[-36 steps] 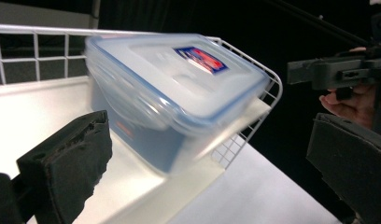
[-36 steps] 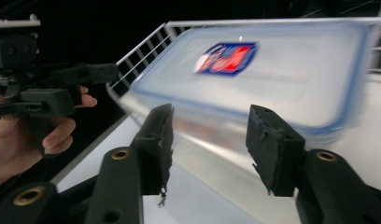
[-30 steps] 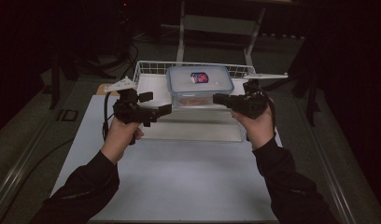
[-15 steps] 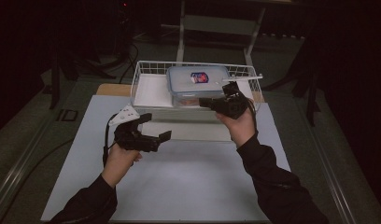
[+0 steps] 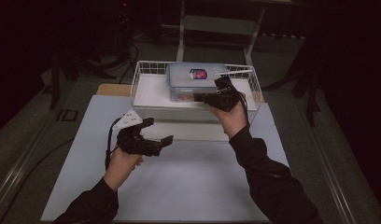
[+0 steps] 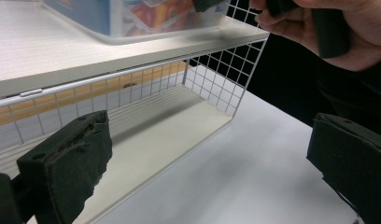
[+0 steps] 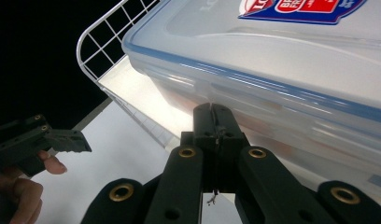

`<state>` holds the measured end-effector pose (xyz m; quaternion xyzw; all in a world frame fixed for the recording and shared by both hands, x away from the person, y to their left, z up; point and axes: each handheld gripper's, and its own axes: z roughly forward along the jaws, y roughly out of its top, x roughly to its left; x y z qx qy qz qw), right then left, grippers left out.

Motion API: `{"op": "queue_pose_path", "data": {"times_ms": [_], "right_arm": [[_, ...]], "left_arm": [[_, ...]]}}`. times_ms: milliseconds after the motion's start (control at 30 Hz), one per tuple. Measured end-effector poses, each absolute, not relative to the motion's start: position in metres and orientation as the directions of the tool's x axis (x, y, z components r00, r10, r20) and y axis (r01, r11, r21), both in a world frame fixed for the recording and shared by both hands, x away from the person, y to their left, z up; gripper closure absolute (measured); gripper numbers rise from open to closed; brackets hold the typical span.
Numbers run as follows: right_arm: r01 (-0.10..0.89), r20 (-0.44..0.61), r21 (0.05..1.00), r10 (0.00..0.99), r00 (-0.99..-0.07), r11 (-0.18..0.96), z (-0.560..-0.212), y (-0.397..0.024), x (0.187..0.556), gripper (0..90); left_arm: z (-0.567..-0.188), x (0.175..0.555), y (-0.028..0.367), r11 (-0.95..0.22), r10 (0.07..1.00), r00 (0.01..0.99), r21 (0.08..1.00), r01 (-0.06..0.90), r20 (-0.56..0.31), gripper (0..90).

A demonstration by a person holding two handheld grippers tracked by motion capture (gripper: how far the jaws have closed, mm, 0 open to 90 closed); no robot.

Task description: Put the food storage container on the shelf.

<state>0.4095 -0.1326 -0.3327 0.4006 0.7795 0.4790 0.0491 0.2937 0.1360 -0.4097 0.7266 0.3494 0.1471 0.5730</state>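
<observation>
So the right gripper [image 5: 200,97] was up at the wire basket [image 5: 142,74], jaws squeezed completely together with nothing caught between them, tips right at the front side wall of the clear plastic container [image 5: 198,79]. From the right gripper view the closed jaw tips sat just under the container's blue-edged lid [image 7: 282,56], looking like they touched the wall, though whether they actually pressed on it couldn't be told. The lid had a red and blue sticker [image 5: 198,73] on top, and something colourful was packed inside.

The container stood on the basket's upper shelf [image 5: 151,95], toward the back and a bit right of the middle. The basket itself sat at the far end of a white mat [image 5: 193,186] on the counter [image 5: 111,89], and it had 2 levels: the white shelf up top and a lower floor [image 6: 170,135] that showed through the mesh in the left gripper view.

The left gripper [image 5: 160,140] hung well apart from all that, out in front of the basket's near left corner and above the mat. Its jaws were spread wide, empty, pointed toward the basket's lower level. In the left gripper view the person's right hand [image 6: 338,32] showed at the top right, wrapped around the other gripper's handle.
</observation>
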Motion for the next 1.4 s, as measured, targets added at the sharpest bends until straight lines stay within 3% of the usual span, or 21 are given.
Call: {"op": "queue_pose_path", "data": {"times_ms": [200,300,500,600,933,1400], "right_arm": [[0.555,0.300,0.796,0.641,-0.707,0.240,-0.331,-0.133,0.394,80.7],[0.510,0.274,0.821,0.609,-0.744,0.254,-0.331,-0.137,0.376,66.6],[0.410,0.214,0.878,0.564,-0.798,0.248,-0.338,-0.149,0.348,26.0],[0.390,0.223,0.892,0.530,-0.818,0.227,-0.346,-0.156,0.337,14.4],[0.356,0.202,0.909,0.518,-0.832,0.218,-0.381,-0.176,0.316,14.7],[0.339,0.163,0.912,0.552,-0.818,0.232,-0.424,-0.208,0.288,14.0]], "left_arm": [[-0.406,0.288,0.138,-0.095,0.660,0.728,0.941,0.325,-0.185,0.1],[-0.405,0.283,0.139,-0.091,0.666,0.726,0.948,0.306,-0.170,0.1],[-0.404,0.275,0.140,-0.094,0.659,0.734,0.950,0.297,-0.165,0.1],[-0.404,0.272,0.138,-0.101,0.655,0.740,0.953,0.286,-0.152,0.1],[-0.415,0.263,0.127,-0.152,0.602,0.789,0.953,0.262,-0.121,0.1],[-0.449,0.253,0.129,-0.181,0.561,0.815,0.940,0.291,-0.144,0.1]]}}
